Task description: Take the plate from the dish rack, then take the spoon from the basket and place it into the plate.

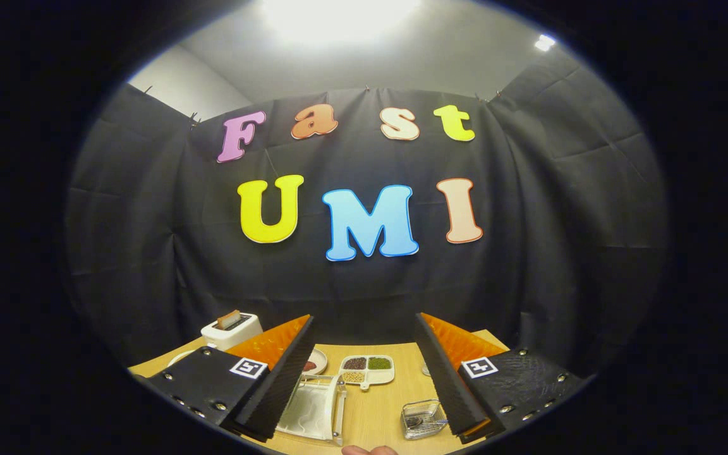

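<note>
Wooden table below, fingers spread wide and empty, dish rack with the plate at seven o'clock, spoon basket at five, so a steep dive could knock the rack.

Your gripper held wide apart over the counter, dish rack and basket between its fingers, divided dish beyond, toaster beside your left finger.

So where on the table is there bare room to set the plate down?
Bare wood lies between the open tongs, bordered by the dish rack, the divided tray and the wire basket. Behind the rack it is crowded, with a small dish and the toaster.
</note>
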`<state>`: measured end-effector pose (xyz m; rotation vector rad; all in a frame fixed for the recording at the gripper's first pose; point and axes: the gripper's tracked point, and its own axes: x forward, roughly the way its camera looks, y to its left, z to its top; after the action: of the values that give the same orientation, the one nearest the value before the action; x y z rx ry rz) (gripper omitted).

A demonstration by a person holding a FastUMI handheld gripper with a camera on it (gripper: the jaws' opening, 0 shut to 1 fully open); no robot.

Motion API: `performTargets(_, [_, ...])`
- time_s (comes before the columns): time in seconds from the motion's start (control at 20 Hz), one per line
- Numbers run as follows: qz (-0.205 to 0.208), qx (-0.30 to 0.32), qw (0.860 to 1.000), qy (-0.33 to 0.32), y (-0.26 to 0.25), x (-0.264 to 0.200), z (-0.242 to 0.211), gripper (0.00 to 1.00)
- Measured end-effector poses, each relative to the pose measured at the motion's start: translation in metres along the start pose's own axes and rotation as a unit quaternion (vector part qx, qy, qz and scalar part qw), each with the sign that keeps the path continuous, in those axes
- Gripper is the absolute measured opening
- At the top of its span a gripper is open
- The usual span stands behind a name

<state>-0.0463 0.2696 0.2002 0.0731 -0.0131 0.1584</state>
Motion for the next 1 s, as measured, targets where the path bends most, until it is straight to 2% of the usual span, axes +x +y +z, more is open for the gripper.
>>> performTargets(0.3, [0.02, -0.001, 0.999, 0.026, 0.033, 0.021, -0.008, 0.96])
performTargets(0.45, [0.016, 0.002, 0.996, 0.084, 0.042, 0.032, -0.028, 0.96])
performTargets(0.75, [0.025, 0.027, 0.973, 0.229, 0.065, 0.048, -0.081, 0.96])
performTargets(1.0, [0.03, 0.032, 0.952, 0.304, 0.085, 0.056, -0.111, 0.96])
